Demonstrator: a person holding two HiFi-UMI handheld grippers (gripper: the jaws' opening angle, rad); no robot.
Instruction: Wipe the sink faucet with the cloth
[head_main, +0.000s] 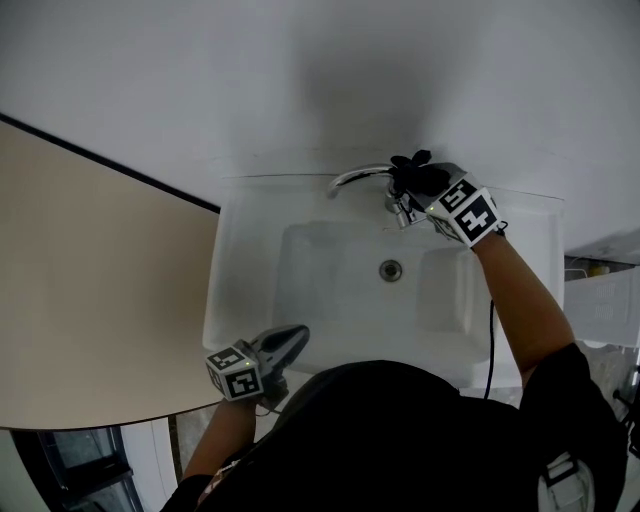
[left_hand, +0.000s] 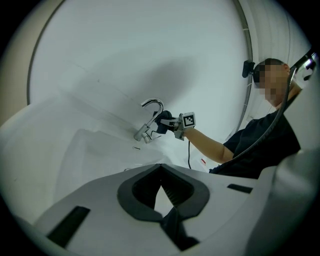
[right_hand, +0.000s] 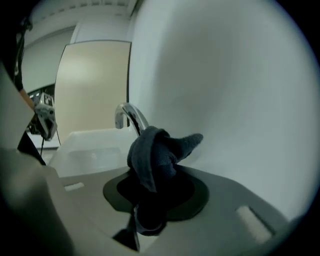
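- Closest in the head view, the person's dark torso (head_main: 400, 430) is leaning over the near edge of the white sink (head_main: 235, 300), which is bringing both arms within reach of the basin.
- At the sink's near-left corner the left gripper (head_main: 292, 340) is hanging low over the rim and carrying nothing. I judge it is parked there to be staying out of the wiping.
- At the back rim the right gripper (head_main: 408, 190) is holding a dark cloth (head_main: 412, 165) right against the base of the chrome faucet (head_main: 355, 177), whose spout is arching leftward over the basin.
- In the left gripper view, the left gripper's jaws are sitting fully together with nothing between them. Across the basin, the cloth (left_hand: 162, 120) is showing just beside the faucet (left_hand: 152, 106), on the side away from the spout's mouth.
- In the right gripper view, the jaws are clamping the lower part of the cloth (right_hand: 155, 152), so that a loose wad is bulging out ahead of them. That way fabric, not metal, is meeting the fixture.
- The faucet (right_hand: 127, 116) is rising just behind the wad; whether the two are touching here, I cannot tell.
- Past the sink's far end a beige panel (right_hand: 92, 85) is standing, well apart from the work.
- Judging by this, the wiping is happening at the faucet's base, and the spout's arch is waiting its turn.
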